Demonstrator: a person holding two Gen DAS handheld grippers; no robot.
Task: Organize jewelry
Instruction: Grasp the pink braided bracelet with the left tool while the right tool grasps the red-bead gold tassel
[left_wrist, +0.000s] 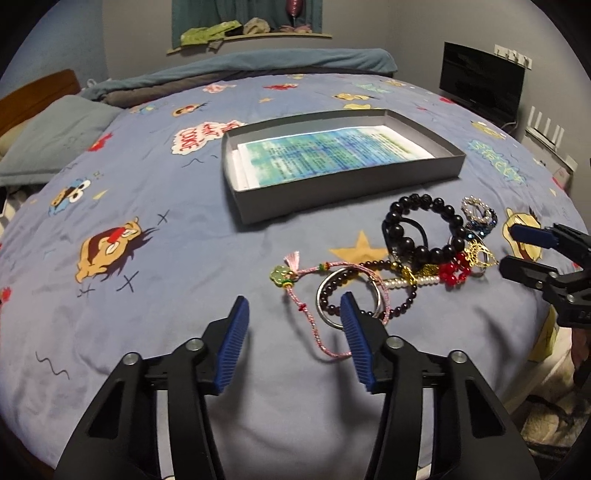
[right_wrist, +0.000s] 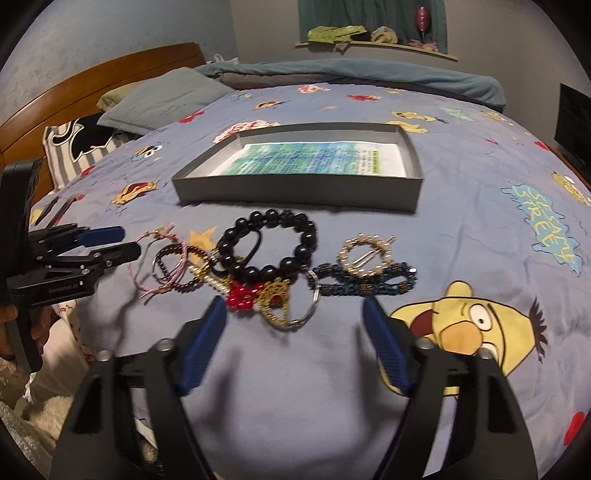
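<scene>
A pile of jewelry lies on the blue bedspread in front of a shallow grey box (left_wrist: 332, 184) (right_wrist: 295, 190). It holds a black bead bracelet (left_wrist: 421, 225) (right_wrist: 269, 247), a silver bangle (left_wrist: 349, 301), a pink cord bracelet (left_wrist: 306, 288) (right_wrist: 155, 273), red beads (left_wrist: 456, 269) (right_wrist: 242, 295), a gold chain piece (right_wrist: 277, 301) and a blue beaded piece (right_wrist: 365, 280) under a pearl ring clip (right_wrist: 365, 256). My left gripper (left_wrist: 295, 314) is open and empty, just short of the bangle. My right gripper (right_wrist: 293, 314) is open and empty, just short of the gold chain piece.
A printed sheet (left_wrist: 325, 151) lies in the box. Pillows (right_wrist: 159, 103) and a wooden headboard (right_wrist: 92, 81) are at the bed's left, a folded blanket (left_wrist: 258, 70) at the far edge, a black monitor (left_wrist: 480, 88) at the right.
</scene>
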